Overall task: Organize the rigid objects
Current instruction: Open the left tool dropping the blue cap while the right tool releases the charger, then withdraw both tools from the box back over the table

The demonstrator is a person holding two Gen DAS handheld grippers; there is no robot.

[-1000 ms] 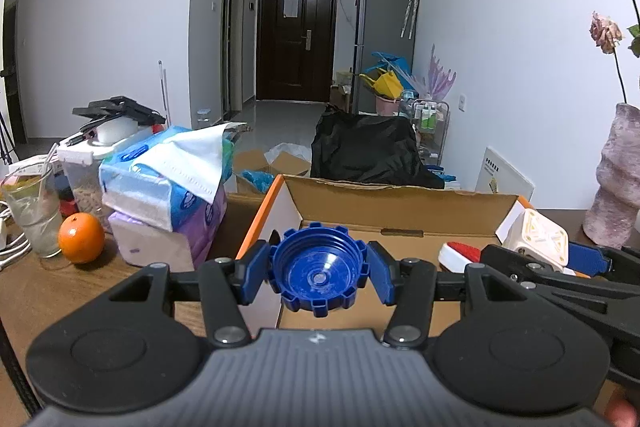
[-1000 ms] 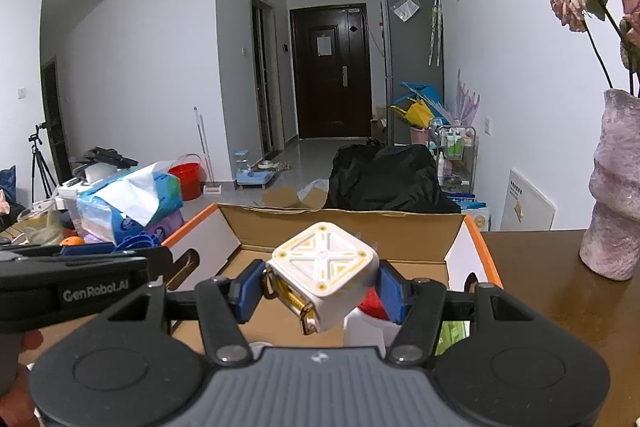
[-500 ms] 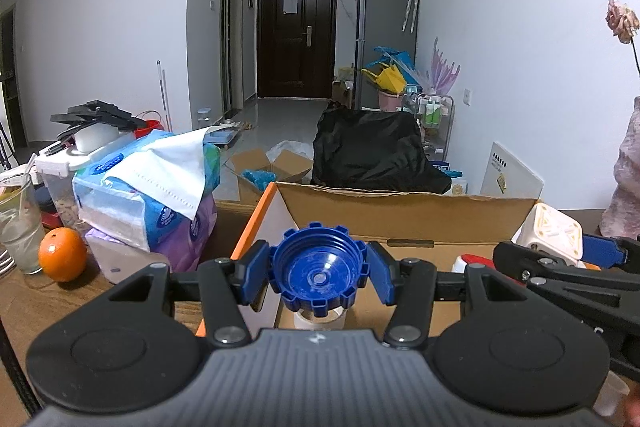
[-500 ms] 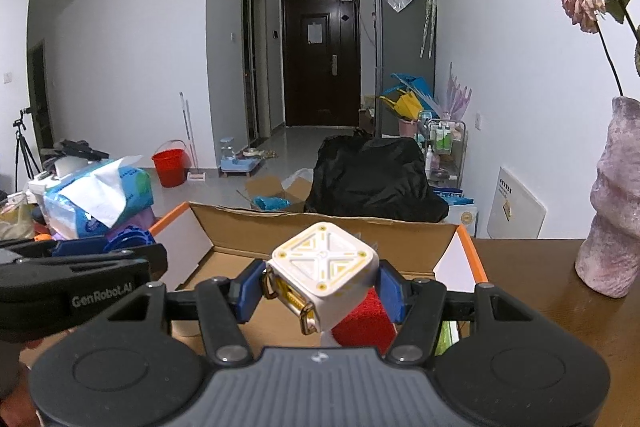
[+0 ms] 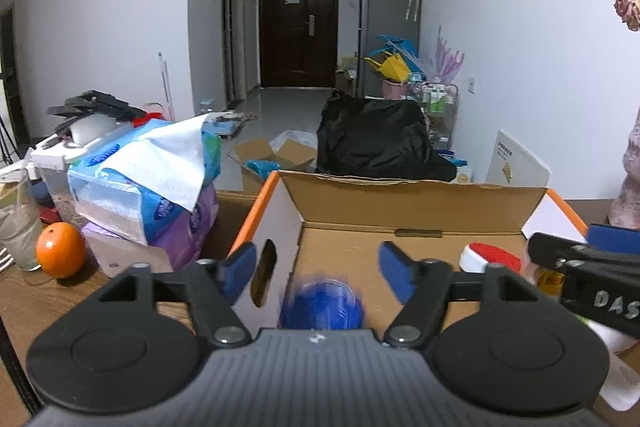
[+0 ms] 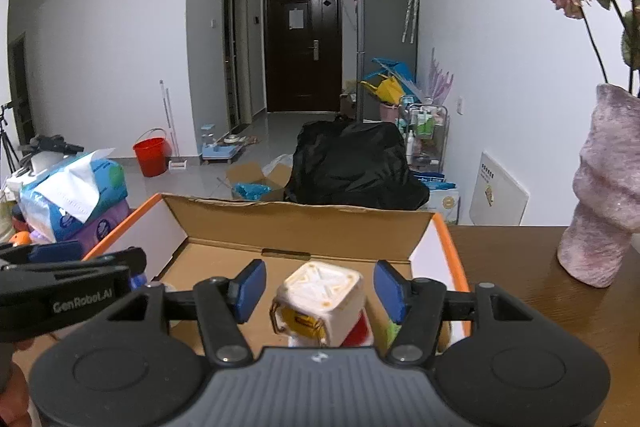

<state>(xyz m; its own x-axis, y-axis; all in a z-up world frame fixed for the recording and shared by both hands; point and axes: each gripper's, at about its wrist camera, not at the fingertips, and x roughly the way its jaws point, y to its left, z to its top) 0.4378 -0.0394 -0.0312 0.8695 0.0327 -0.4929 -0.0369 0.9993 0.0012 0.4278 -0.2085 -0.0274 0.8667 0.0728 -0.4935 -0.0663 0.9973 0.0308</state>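
Left tool (image 5: 318,269) spread above blurred blue cap (image 5: 322,305), right tool (image 6: 318,291) spread, white cube (image 6: 320,297) loose inside cardboard box (image 6: 300,221)

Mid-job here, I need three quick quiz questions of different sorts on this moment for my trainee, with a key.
1. True or false: the left tool is shut on the blue cap.
2. Multiple choice: the white cube is (A) clamped in the right tool, (B) loose between its open fingers over the box, (C) on the table beside the vase.
3. Fill in: on the table left of the box, next to the tissue packs, sits an ____.

Key:
1. False. Its fingers are spread and the blurred cap sits free below them.
2. B
3. orange
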